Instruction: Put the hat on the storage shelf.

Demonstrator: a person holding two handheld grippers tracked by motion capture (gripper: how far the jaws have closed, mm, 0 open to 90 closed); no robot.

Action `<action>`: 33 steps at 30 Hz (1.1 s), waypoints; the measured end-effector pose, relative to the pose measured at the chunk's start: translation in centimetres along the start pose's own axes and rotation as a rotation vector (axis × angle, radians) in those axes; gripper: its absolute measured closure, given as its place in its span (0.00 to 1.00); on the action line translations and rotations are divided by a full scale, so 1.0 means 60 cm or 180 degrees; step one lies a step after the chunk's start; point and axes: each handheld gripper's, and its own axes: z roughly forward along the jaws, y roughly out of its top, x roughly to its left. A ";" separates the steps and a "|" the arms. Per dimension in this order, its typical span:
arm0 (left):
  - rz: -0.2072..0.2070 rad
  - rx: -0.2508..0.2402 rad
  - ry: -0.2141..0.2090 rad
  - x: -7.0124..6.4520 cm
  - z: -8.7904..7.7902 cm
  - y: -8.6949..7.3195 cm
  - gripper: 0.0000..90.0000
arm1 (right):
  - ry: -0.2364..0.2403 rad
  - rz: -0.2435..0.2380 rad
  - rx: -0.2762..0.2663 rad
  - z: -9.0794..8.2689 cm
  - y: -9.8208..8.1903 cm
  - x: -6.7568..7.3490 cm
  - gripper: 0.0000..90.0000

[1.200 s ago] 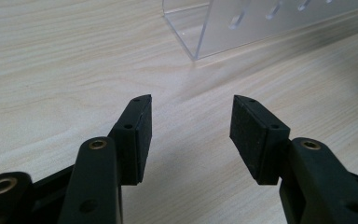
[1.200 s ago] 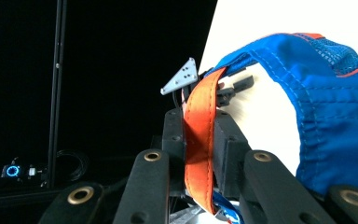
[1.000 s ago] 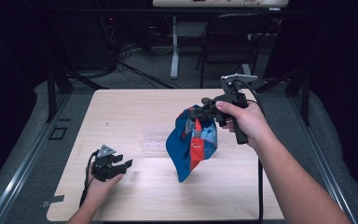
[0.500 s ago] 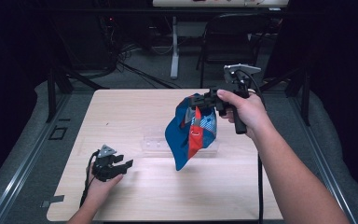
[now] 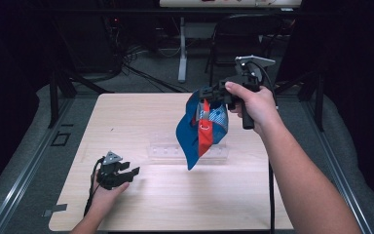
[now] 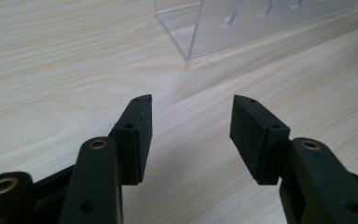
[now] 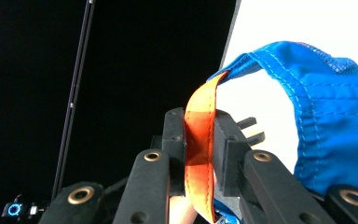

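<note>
Hanging from the clenched right gripper (image 5: pixel 209 93) by its orange strap (image 7: pixel 199 154), the blue fabric pouch (image 5: pixel 200 131) is best steadied above the clear acrylic rack (image 5: pixel 168 149); the left gripper (image 6: pixel 190 135) is held released.

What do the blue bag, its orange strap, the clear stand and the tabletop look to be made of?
Blue bag: thin woven fabric, likely nylon; it hangs limp, with stitched seams and a mesh patch.
Orange strap: flat webbing with stitched edges, clamped in the right gripper.
Clear stand: see-through rigid plastic, probably acrylic, glossy with slots.
Tabletop: pale wood grain, matte, possibly laminate.
</note>
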 end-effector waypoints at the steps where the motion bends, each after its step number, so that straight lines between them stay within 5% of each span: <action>1: 0.0016 0.0023 0.0001 0.000 -0.001 0.001 0.55 | -0.0005 0.0003 -0.0027 0.002 0.001 0.001 0.86; 15: 0.0178 -0.0091 -0.0047 -0.019 -0.004 0.005 0.58 | -0.0056 0.0091 -0.0233 0.019 0.027 -0.012 0.86; 19: 0.0321 -0.0264 -0.0162 -0.056 -0.011 0.023 0.60 | -0.0065 0.0085 -0.0258 0.022 0.031 -0.017 0.86; 23: 0.0650 -0.0356 -0.0340 -0.109 -0.005 0.049 0.60 | -0.0112 0.0083 -0.0296 0.024 0.032 -0.021 0.86; 27: 0.0891 -0.0444 -0.0379 -0.159 0.012 0.069 0.56 | -0.0087 0.0094 -0.0335 0.024 0.032 -0.028 0.86; 33: 0.0923 -0.0612 -0.0456 -0.204 0.024 0.103 0.57 | -0.0086 0.0101 -0.0350 0.024 0.035 -0.031 0.86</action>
